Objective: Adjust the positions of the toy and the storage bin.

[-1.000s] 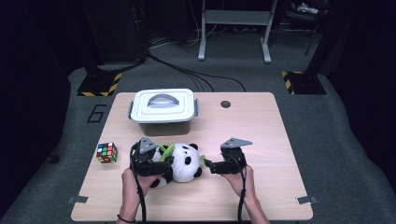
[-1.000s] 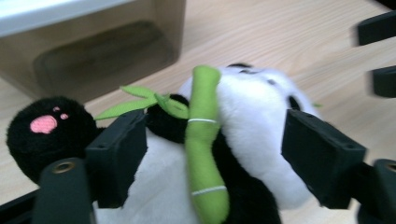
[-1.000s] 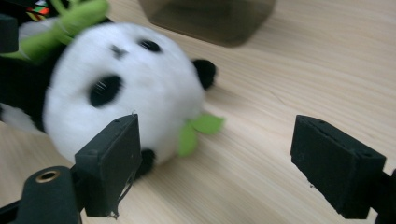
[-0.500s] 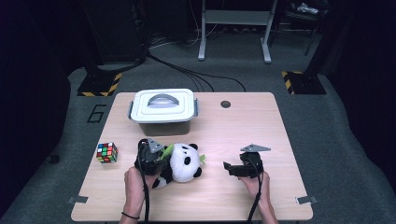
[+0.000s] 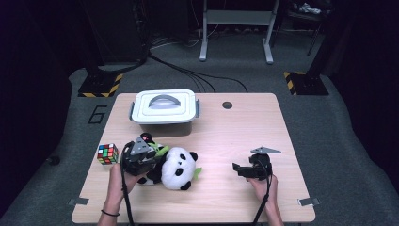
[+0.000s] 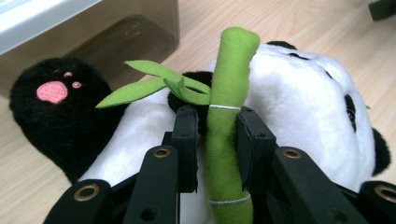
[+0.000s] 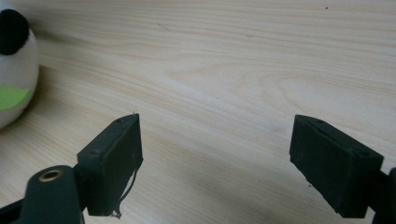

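While the left tool (image 5: 149, 155) has just been closing its jaws, they now pinch the green bamboo stalk (image 6: 227, 116) sewn to the plush panda (image 5: 176, 167), which lies on its side at the near left of the counter (image 5: 244, 136). Behind the panda, a lidded white box (image 5: 163, 107) with a grey handle stands toward the far edge, and a colour cube (image 5: 107, 153) sits just left of the left hand (image 5: 117, 176). A small dark round hole (image 5: 227, 105) marks the counter to the right of the box. Nothing lies between the two tools except bare wood.

From the left gripper view, the stalk runs upright between the two black jaws, with green leaves (image 6: 154, 84) spreading leftward, a black paw with a pink pad (image 6: 53, 91) at the left, and the box's dark wall behind. Seen from the right gripper view, the right tool (image 7: 217, 163) stands wide with nothing in it, low over plain wood, and the panda's edge shows at the far left.

From above, both forearms come in from the near edge; the right hand (image 5: 263, 186) holds its tool level, pointing left toward the panda, well apart from it.
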The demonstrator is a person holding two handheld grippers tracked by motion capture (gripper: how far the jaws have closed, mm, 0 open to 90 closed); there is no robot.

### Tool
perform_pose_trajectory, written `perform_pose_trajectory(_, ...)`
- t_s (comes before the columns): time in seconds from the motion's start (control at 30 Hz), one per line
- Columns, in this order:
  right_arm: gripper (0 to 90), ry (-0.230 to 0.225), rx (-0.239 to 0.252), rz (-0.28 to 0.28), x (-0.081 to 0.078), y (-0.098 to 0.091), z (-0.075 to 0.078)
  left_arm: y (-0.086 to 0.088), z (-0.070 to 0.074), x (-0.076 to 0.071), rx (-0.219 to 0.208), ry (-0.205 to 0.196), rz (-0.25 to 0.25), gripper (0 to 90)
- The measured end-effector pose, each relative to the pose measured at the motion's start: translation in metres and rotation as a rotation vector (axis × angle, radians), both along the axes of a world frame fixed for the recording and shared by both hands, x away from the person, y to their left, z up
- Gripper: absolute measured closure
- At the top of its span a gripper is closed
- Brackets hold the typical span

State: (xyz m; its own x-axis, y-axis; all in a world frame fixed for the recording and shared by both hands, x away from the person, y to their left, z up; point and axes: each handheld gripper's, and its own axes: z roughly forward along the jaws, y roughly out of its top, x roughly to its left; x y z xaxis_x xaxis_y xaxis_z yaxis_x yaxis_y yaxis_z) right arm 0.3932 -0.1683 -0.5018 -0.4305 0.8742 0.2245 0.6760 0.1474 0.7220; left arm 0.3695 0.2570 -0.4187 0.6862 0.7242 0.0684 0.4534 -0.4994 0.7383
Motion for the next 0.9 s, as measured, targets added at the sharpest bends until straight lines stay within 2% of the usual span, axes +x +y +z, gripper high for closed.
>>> perform_pose_trajectory(0.1, 16.1, -0.005, -0.002, -0.003, 0.0, -0.002, 0.0, 0.016, 0.0, 0.0, -0.012, 0.006, -0.046, 71.8)
perform_pose_trajectory(0.17, 15.8, -0.008, -0.024, -0.011, 0.0, -0.001, -0.001, 0.022, -0.002, 0.001, -0.017, 0.019, -0.067, 71.7)
perform_pose_trajectory(0.2, 15.6, -0.017, -0.038, -0.008, 0.0, 0.0, -0.001, 0.026, -0.004, 0.002, -0.016, 0.031, -0.07, 71.6)
perform_pose_trajectory(0.27, 15.3, -0.023, -0.065, -0.015, 0.0, 0.003, -0.002, 0.029, -0.006, 0.003, -0.042, 0.029, -0.075, 71.2)
perform_pose_trajectory(0.37, 14.4, -0.037, -0.088, -0.028, 0.001, 0.005, -0.003, 0.028, -0.007, 0.002, -0.071, 0.036, -0.046, 67.8)
perform_pose_trajectory(0.4, 13.9, -0.042, -0.102, -0.032, 0.001, 0.006, -0.003, 0.027, -0.007, 0.001, -0.073, 0.042, -0.023, 65.3)
perform_pose_trajectory(0.43, 13.6, -0.051, -0.119, -0.033, 0.001, 0.006, -0.004, 0.025, -0.007, 0.0, -0.106, 0.041, 0.006, 59.5)
perform_pose_trajectory(0.47, 13.1, -0.055, -0.137, -0.036, 0.001, 0.007, -0.005, 0.024, -0.005, -0.001, -0.099, 0.04, 0.027, 56.2)
perform_pose_trajectory(0.5, 12.8, -0.057, -0.139, -0.035, 0.001, 0.007, -0.005, 0.021, -0.004, -0.002, -0.091, 0.036, 0.073, 50.9)
perform_pose_trajectory(0.53, 12.5, -0.057, -0.14, -0.038, 0.001, 0.007, -0.006, 0.019, -0.002, -0.003, -0.086, 0.037, 0.095, 45.0)
perform_pose_trajectory(0.57, 12.4, -0.06, -0.144, -0.034, 0.002, 0.007, -0.007, 0.016, -0.002, -0.004, -0.09, 0.04, 0.116, 44.4)
perform_pose_trajectory(0.63, 12.3, -0.058, -0.149, -0.032, 0.002, 0.007, -0.008, 0.01, -0.003, -0.004, -0.055, 0.045, 0.168, 41.8)
perform_pose_trajectory(0.73, 12.4, -0.053, -0.149, -0.035, 0.004, 0.007, -0.01, 0.001, -0.007, -0.004, -0.032, 0.036, 0.233, 43.2)
perform_pose_trajectory(0.8, 12.4, -0.057, -0.15, -0.035, 0.004, 0.007, -0.011, -0.004, -0.01, -0.004, -0.017, 0.013, 0.274, 47.7)
perform_pose_trajectory(0.9, 12.5, -0.051, -0.149, -0.035, 0.004, 0.008, -0.011, -0.011, -0.014, -0.006, 0.032, -0.018, 0.285, 54.9)
